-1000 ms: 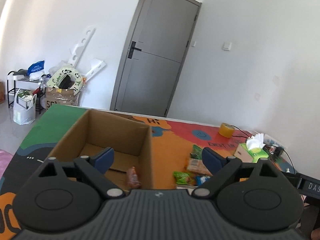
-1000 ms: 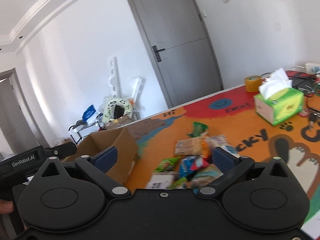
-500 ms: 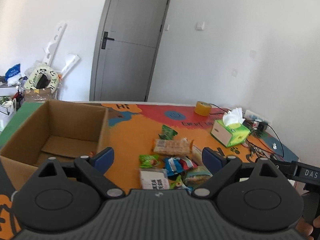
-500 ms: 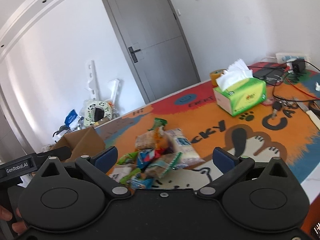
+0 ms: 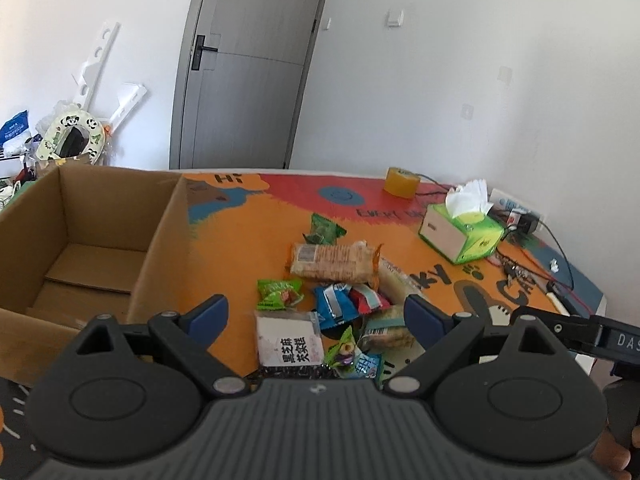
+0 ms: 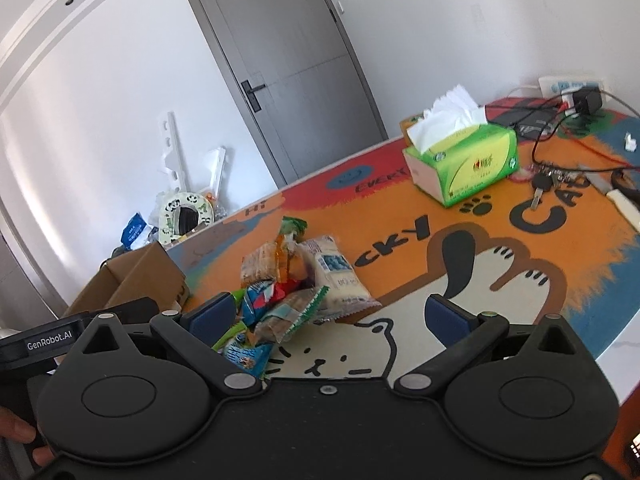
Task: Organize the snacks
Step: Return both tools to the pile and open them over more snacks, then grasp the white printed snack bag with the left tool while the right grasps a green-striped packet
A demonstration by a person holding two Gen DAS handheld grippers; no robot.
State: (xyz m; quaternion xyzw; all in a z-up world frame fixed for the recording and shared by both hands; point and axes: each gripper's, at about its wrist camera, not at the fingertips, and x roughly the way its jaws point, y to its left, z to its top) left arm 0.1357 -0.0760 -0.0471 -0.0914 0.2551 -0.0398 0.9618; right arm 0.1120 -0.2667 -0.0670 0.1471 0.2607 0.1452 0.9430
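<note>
Left wrist view looks into the cardboard box [image 5: 96, 240] at left of frame, its inside visible; the left gripper [image 5: 316, 316], jaws spread and holding nothing, hangs above the snack pile [image 5: 336, 292] at centre. Right wrist view shows only the box's outer corner at lower left, plus keys [image 6: 544, 180] right of the tissue box [image 6: 468, 160]; the right gripper [image 6: 328, 316] is likewise released.

Open brown cardboard box [image 5: 100, 240] on tabletop [image 5: 248, 232], left side. Pile of small snack packets [image 5: 332, 296] on tabletop right of box, apart from it. Green tissue box [image 5: 460, 232] farther right, behind pile. Yellow tape roll [image 5: 401, 182] behind tissue box, near far edge. Black cables and keys [image 6: 560, 160] right of tissue box. Grey door [image 5: 248, 64] behind tabletop.
</note>
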